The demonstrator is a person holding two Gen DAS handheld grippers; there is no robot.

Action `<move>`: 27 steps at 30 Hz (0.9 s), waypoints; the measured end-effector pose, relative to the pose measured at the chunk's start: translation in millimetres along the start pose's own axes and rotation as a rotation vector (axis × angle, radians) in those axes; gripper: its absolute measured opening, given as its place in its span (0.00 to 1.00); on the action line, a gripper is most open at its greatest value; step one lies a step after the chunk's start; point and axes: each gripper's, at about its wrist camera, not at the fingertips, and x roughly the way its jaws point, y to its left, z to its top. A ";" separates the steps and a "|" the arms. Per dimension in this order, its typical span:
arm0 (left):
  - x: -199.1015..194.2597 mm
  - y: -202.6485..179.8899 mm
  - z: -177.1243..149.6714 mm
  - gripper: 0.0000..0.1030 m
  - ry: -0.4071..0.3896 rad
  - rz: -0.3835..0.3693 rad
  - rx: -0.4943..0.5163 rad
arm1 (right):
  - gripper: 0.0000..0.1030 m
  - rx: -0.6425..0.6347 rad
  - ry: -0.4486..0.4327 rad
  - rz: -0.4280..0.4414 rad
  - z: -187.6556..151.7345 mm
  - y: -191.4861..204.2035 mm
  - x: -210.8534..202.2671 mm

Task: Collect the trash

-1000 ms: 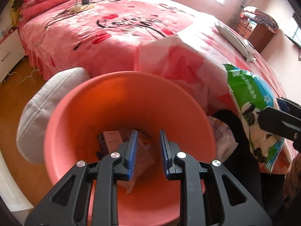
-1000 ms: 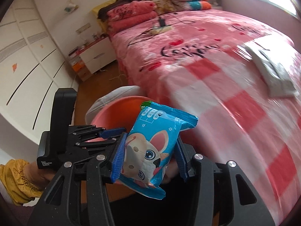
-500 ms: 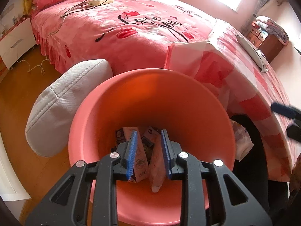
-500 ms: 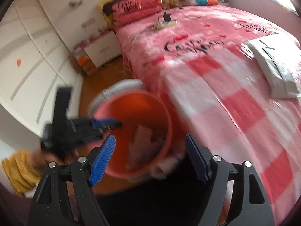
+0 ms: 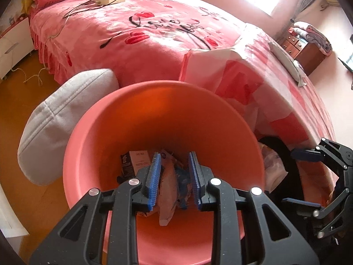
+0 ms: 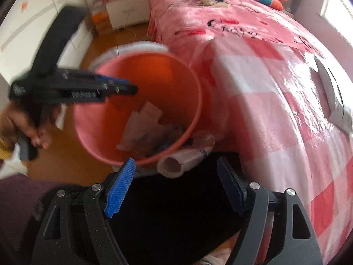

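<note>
An orange-pink bucket stands on the floor beside the bed, with wrappers and a small box in its bottom. A blue snack packet lies among them. My left gripper hangs over the bucket's mouth, pads drawn close together, nothing gripped. The right gripper stands open and empty just outside the bucket's near rim, above a pale wrapped roll that rests against the bucket.
A grey cushion leans against the bucket's far side. The pink bed carries a checked plastic sheet and a white packet. A dark black mass lies under the right gripper. A white nightstand is at left.
The right gripper's jaws opened and the blue packet left them; it now lies in the bucket. That gripper sank and rolled. The left gripper stayed over the bucket.
</note>
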 end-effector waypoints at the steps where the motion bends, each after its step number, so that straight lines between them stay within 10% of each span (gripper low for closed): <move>1: -0.1 -1.1 0.7 0.28 -0.001 -0.005 0.005 | 0.74 0.026 -0.002 0.012 -0.7 -3.7 -2.2; 14: -4.3 -30.8 4.0 0.28 0.010 -0.105 0.091 | 0.73 0.213 -0.093 0.110 -4.2 -25.2 -37.5; 17: -4.0 -30.5 3.3 0.28 0.015 -0.112 0.088 | 0.52 0.305 -0.040 0.165 -6.9 -25.2 -25.3; 27: 2.8 -31.1 -1.6 0.28 0.035 -0.126 0.089 | 0.36 0.481 0.009 0.098 -0.8 -26.8 -5.7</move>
